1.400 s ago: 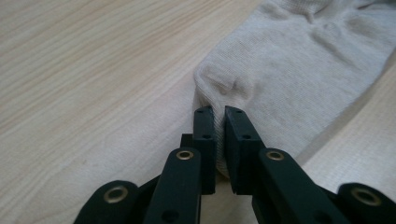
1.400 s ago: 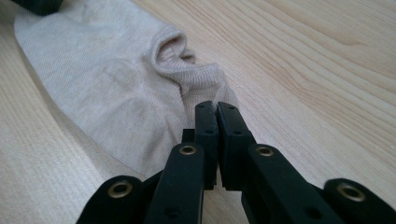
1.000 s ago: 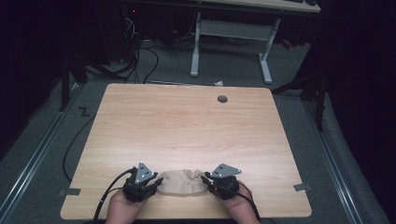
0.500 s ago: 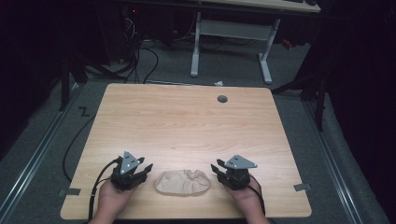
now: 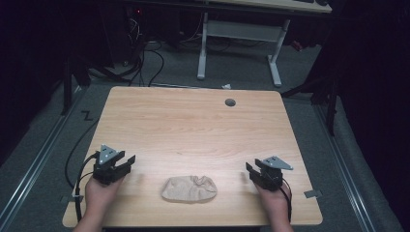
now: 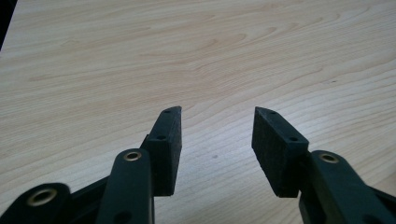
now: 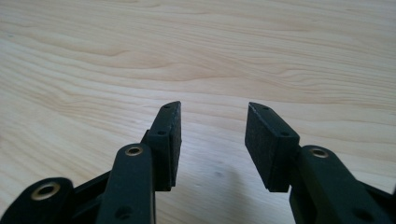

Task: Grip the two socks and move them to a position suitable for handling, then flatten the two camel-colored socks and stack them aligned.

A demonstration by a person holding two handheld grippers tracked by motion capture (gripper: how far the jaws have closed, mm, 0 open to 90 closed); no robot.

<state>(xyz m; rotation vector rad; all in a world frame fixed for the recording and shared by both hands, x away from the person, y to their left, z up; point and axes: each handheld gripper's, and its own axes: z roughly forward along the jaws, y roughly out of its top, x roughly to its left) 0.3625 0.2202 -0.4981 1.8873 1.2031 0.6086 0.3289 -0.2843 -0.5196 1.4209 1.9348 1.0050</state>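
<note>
Both tongs spread, empty: left tongs (image 5: 126, 162), right tongs (image 5: 250, 172); beige cloth (image 5: 189, 188) between

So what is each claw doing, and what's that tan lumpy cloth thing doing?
Left claw: open, holding nothing, over bare wood to the left of the cloth.
Right claw: open, holding nothing, to the right of the cloth.
Tan cloth: bunched up, lying on the table near the front edge, touched by neither claw.
Table: bare light wood apart from the cloth.
</note>
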